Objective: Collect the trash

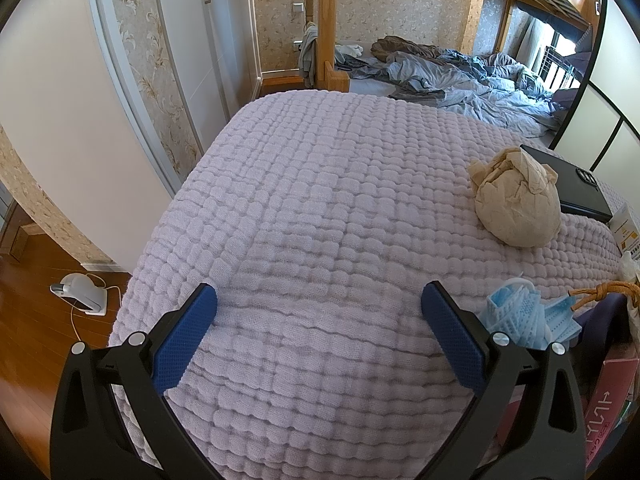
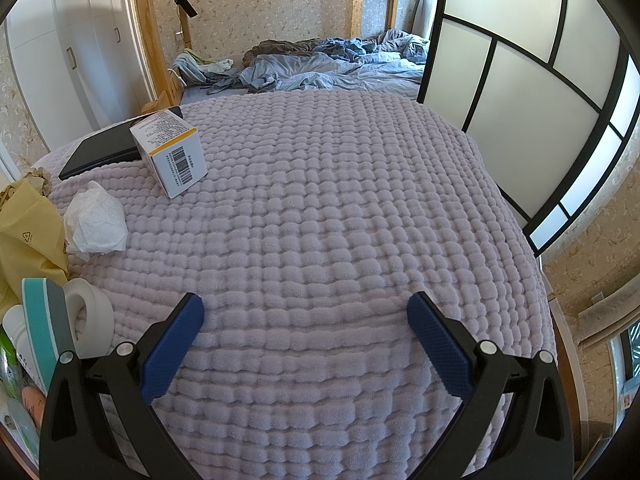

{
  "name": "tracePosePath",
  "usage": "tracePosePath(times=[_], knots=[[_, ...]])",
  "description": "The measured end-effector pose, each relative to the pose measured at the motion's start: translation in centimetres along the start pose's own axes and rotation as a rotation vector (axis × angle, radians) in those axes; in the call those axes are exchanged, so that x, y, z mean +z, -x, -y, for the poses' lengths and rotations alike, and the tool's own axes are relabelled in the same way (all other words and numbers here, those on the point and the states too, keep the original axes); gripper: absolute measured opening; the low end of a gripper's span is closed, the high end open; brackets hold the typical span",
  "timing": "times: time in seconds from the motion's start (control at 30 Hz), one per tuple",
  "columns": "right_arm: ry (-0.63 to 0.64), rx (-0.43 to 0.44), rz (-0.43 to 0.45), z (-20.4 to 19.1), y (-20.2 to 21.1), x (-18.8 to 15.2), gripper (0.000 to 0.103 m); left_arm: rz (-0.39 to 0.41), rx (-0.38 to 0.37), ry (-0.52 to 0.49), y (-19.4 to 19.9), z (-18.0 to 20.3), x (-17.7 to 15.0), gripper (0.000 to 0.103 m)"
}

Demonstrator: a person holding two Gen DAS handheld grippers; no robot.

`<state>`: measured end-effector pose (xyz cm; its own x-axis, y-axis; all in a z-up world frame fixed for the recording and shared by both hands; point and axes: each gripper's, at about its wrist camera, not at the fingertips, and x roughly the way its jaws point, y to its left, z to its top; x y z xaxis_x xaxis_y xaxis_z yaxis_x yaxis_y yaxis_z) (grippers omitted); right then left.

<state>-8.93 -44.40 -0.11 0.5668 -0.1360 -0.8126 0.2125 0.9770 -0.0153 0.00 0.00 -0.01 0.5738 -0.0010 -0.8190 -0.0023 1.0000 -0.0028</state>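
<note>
While both tools hang spread wide and empty over the lilac quilted bedspread (image 1: 304, 208), the left gripper (image 1: 319, 304) has a crumpled blue face mask (image 1: 520, 316) just beside its right finger and a brown paper ball (image 1: 518, 208) farther ahead. The right gripper (image 2: 305, 314) faces bare cover, with a white tissue wad (image 2: 98, 220), a barcoded carton (image 2: 172, 156) and a yellow paper bag (image 2: 28, 232) off to its left. Collecting looks barely begun; next, I judge, a gripper must swing onto one scrap and close.

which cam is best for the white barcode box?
Right wrist: the white box shows whole, barcode facing the camera, lying partly on the black tablet. Left wrist catches only a sliver of it at the right edge.
</note>
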Motion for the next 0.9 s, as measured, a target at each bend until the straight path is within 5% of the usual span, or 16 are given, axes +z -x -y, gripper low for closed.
tracePosePath(times=[0.9], knots=[[0.007, -0.02, 0.043, -0.4, 1.6, 0.7, 0.099, 0.02, -0.014, 0.012, 1.6, -1.5, 0.9, 0.102]])
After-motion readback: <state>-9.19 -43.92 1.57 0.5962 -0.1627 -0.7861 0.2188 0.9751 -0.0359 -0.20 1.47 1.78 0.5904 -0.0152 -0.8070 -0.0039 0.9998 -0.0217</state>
